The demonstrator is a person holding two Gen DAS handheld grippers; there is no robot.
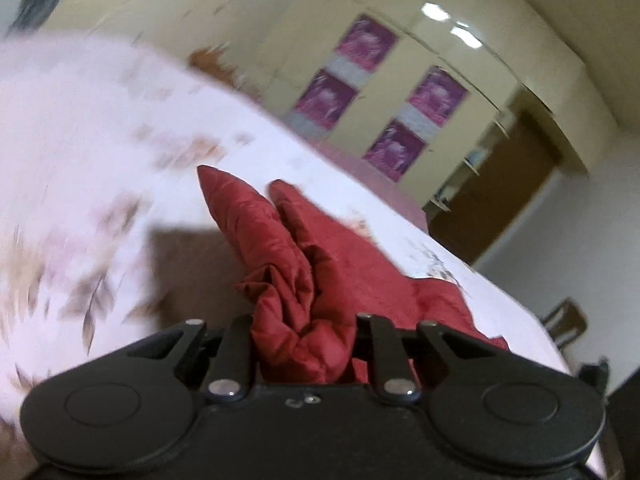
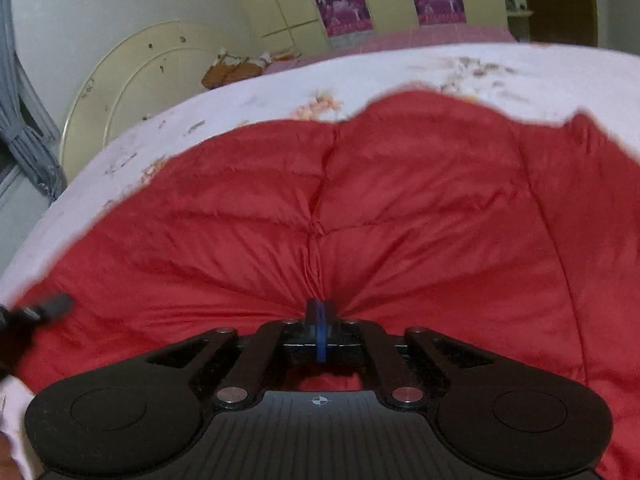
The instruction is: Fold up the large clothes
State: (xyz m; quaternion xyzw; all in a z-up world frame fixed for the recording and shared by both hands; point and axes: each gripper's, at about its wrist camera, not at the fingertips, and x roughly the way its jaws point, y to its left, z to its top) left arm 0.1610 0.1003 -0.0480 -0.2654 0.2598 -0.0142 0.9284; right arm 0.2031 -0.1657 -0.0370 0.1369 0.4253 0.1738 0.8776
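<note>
A large red quilted garment (image 2: 400, 208) lies spread on a bed with a white flower-print sheet (image 2: 248, 100). My right gripper (image 2: 319, 316) is shut on a pinch of the red fabric, which puckers around the fingertips. In the left wrist view a bunched part of the red garment (image 1: 304, 280) fills the space between the jaws of my left gripper (image 1: 304, 344), and two pointed folds stretch away over the white sheet (image 1: 100, 128). The left fingertips are hidden by the fabric. The left view is blurred.
A cream wardrobe with purple panels (image 1: 384, 92) stands beyond the bed, next to a brown door (image 1: 504, 196). A cream round headboard (image 2: 132, 80) and grey curtain (image 2: 24, 120) are at the left. The bed's right edge (image 1: 520, 300) drops off.
</note>
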